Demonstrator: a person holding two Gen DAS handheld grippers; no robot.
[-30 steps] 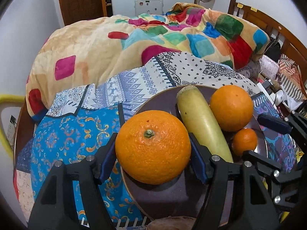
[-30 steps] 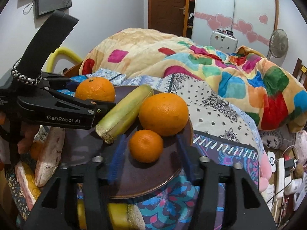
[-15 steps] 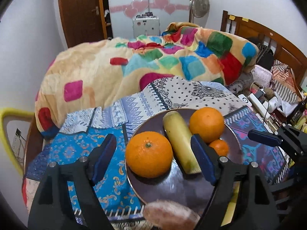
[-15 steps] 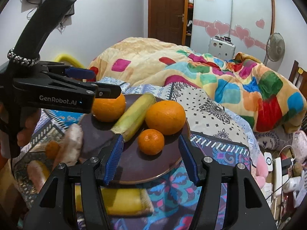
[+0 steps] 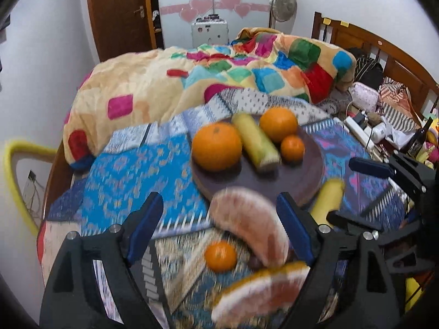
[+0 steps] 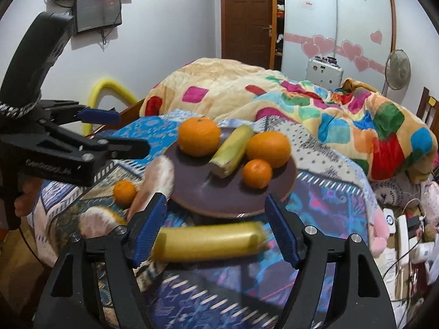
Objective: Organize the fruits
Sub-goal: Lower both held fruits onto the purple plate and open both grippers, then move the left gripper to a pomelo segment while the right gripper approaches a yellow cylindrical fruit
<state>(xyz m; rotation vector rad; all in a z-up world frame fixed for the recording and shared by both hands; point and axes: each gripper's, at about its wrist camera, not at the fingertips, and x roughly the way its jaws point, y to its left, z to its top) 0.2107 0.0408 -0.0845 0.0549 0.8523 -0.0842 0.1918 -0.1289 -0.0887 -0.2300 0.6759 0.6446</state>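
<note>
The plate (image 6: 285,192) looks smooth and slightly glossy (dark brown), the patterned cloth (image 5: 131,170) beneath it matt and woven; the oranges' (image 5: 216,146) skin is finely dimpled, the headboard (image 5: 384,52) polished wood

Both wrist views look forward, slightly downward, sharing the plate (image 5: 307,175) (image 6: 192,192).
</note>
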